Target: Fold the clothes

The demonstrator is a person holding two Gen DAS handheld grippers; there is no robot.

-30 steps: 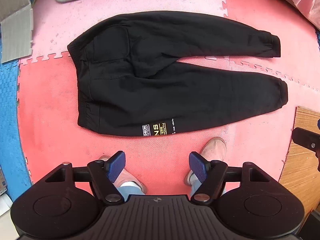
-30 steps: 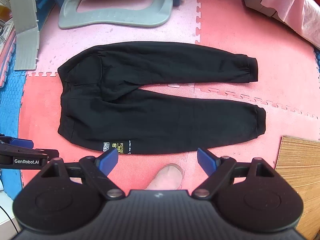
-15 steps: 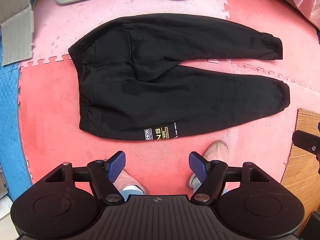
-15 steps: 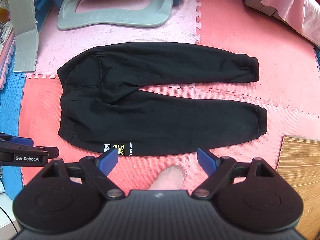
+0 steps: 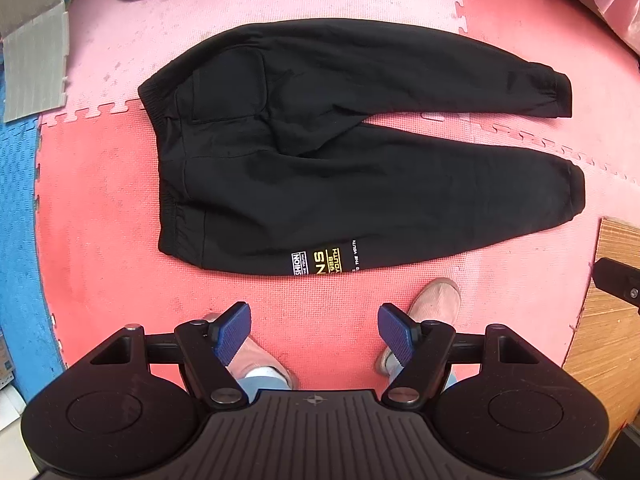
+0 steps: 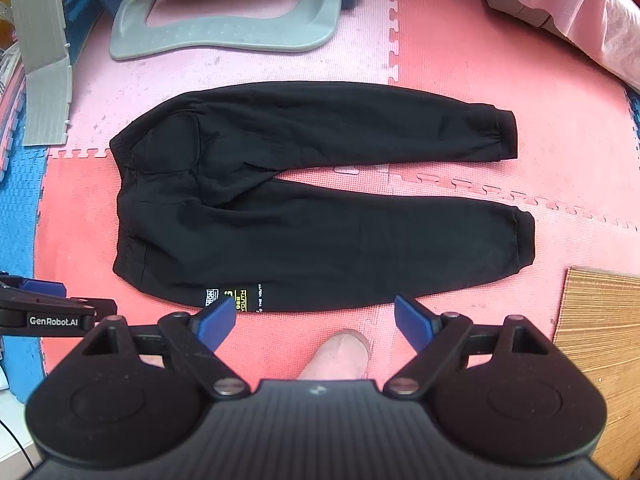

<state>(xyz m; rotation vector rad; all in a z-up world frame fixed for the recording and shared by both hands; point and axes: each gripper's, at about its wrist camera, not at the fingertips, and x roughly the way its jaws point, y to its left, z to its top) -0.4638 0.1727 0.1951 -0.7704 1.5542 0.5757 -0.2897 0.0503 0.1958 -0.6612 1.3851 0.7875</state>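
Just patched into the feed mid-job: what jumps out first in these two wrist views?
A pair of black jogger pants lies flat across the pink and red foam mat, waistband left, cuffs right, with a yellow and white print on the near edge. Both the left gripper and the right gripper hang open above it, holding nothing. The person's shoes stand just below the pants.

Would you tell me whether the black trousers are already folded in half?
No: the black trousers lie flat on the foam mat, both legs spread apart with mat showing between them.
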